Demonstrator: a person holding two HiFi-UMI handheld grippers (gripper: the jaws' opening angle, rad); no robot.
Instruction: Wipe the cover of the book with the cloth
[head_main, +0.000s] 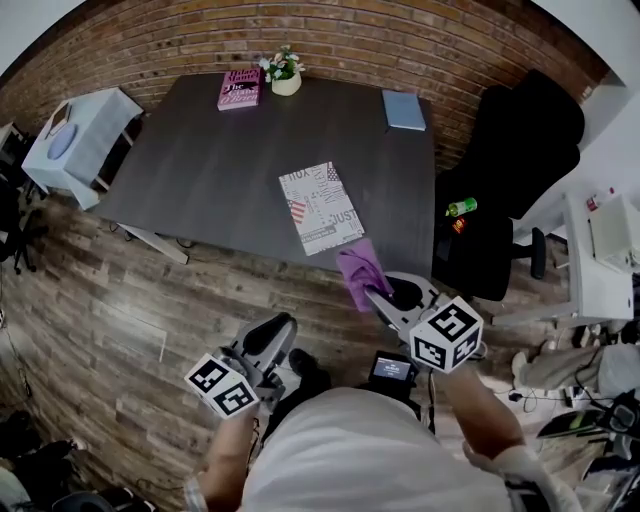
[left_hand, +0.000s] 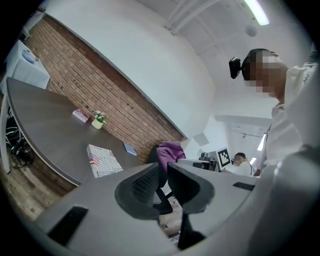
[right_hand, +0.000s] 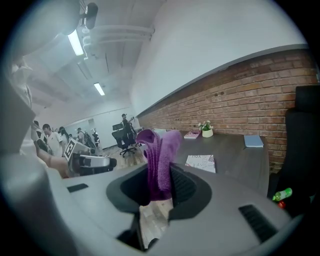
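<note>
A book with a newspaper-print cover (head_main: 320, 208) lies flat near the front edge of the dark grey table (head_main: 200, 170). It also shows in the left gripper view (left_hand: 103, 160) and the right gripper view (right_hand: 201, 162). My right gripper (head_main: 385, 292) hangs just off the table's front edge, a little right of the book, and is shut on a purple cloth (head_main: 358, 272). The cloth (right_hand: 160, 155) stands up out of its jaws (right_hand: 160, 177). My left gripper (head_main: 280, 328) is lower and to the left, over the wooden floor. Its jaws (left_hand: 162, 172) stand slightly apart and hold nothing.
At the table's far edge are a pink book (head_main: 240, 88), a small flower pot (head_main: 284, 75) and a blue book (head_main: 404, 110). A black office chair (head_main: 510, 160) stands right of the table with a green bottle (head_main: 462, 207) beside it. A white side table (head_main: 80, 140) stands at the left.
</note>
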